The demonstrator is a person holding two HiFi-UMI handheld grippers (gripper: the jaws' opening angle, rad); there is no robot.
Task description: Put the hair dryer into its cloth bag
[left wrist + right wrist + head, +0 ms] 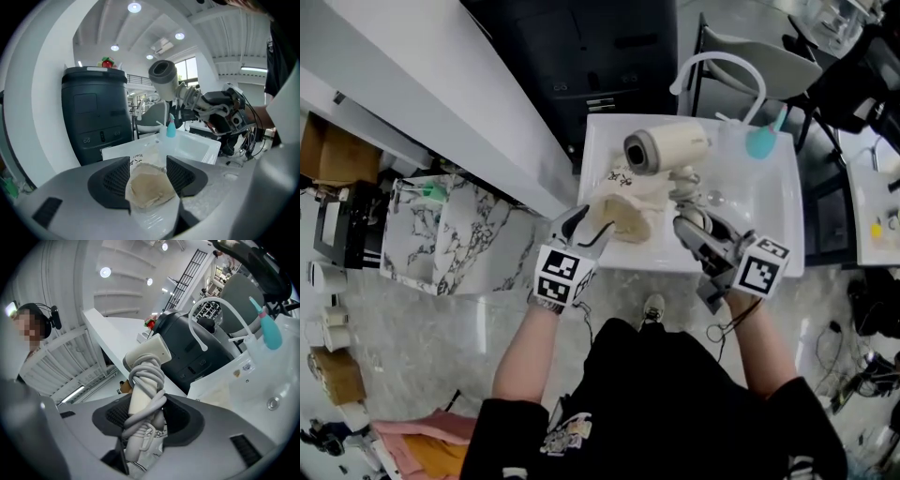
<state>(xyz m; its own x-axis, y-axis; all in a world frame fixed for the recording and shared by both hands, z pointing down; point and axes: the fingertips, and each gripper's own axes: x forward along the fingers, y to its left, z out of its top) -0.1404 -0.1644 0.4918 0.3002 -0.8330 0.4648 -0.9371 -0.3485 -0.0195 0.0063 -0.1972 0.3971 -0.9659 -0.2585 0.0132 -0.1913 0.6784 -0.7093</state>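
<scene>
**Dryer held, bag gripped – insertion not begun**

L side: the left gripper has its jaws closed on the near edge of the beige cloth bag, which fills the gap between the pads. The rest of the bag appears to lie crumpled on the front of the white sink.

Centre: the hair dryer is held clear above the sink, with its cord wound round the handle.

R side: the right gripper clamps that handle, cord incl.

Judgement: the step in hand is bringing dryer and bag together. The bag mouth doesn't look open yet. The next move prob. needs the mouth lifted and spread, then the dryer fed in.
</scene>
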